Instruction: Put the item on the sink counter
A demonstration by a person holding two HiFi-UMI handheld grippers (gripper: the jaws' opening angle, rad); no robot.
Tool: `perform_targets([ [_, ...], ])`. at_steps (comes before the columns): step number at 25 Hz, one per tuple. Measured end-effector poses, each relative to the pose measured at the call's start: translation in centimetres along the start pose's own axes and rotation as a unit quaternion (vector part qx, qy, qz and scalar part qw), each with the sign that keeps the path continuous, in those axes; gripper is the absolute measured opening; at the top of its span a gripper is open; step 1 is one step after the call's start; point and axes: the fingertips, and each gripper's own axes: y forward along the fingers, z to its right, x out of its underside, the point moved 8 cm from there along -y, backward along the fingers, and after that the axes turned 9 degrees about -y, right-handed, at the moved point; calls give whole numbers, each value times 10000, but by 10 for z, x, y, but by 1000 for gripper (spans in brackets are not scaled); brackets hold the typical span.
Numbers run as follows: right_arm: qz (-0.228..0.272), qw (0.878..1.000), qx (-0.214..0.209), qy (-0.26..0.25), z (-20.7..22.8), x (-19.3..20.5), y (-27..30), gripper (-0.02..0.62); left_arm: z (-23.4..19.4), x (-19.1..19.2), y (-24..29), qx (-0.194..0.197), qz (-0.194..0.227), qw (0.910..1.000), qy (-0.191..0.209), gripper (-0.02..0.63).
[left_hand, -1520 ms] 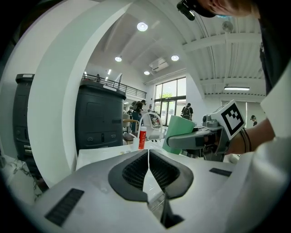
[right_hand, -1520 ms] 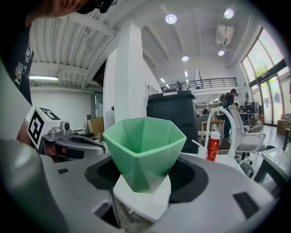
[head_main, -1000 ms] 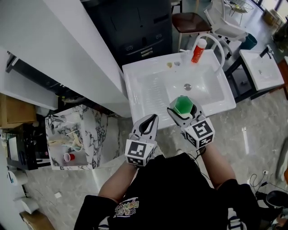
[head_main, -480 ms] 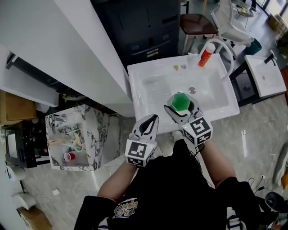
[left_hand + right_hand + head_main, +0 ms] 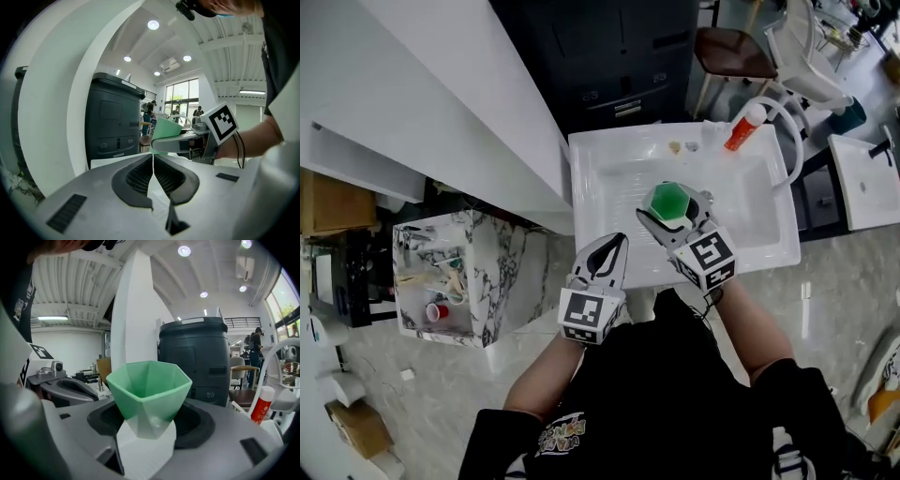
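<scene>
A green faceted cup with a pale base (image 5: 667,201) (image 5: 149,391) stands upright between the jaws of my right gripper (image 5: 671,210) (image 5: 150,427), which is shut on it. It hangs over the front part of the white sink basin (image 5: 614,183). My left gripper (image 5: 617,247) (image 5: 153,161) is shut and holds nothing; it is near the sink's front rim (image 5: 609,281), to the left of the cup. In the left gripper view, the cup (image 5: 165,129) shows to the right.
A red bottle (image 5: 742,127) (image 5: 260,405) and small items stand on the back ledge beside the white arched faucet (image 5: 789,112). A dark cabinet (image 5: 619,56) is behind the sink, a white partition (image 5: 441,94) to its left, and a marble-patterned box (image 5: 478,272) lower left.
My right gripper has carried the cup from the sink's front rim to over the basin. The left gripper has stayed shut near the rim.
</scene>
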Motion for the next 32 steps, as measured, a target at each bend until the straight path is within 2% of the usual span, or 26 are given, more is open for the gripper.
perform_targets([
  [9,-6,9994,-327,-140,39,10,28,350,1,-3,26,-344,14,9993,-137,20],
  [25,-158,9969,-727,-269,81,56,103,350,-5,11,53,-821,-275,9956,-348,20],
  [32,-245,9956,-836,-342,98,76,141,350,-14,21,60,-1116,-327,9913,-619,20],
])
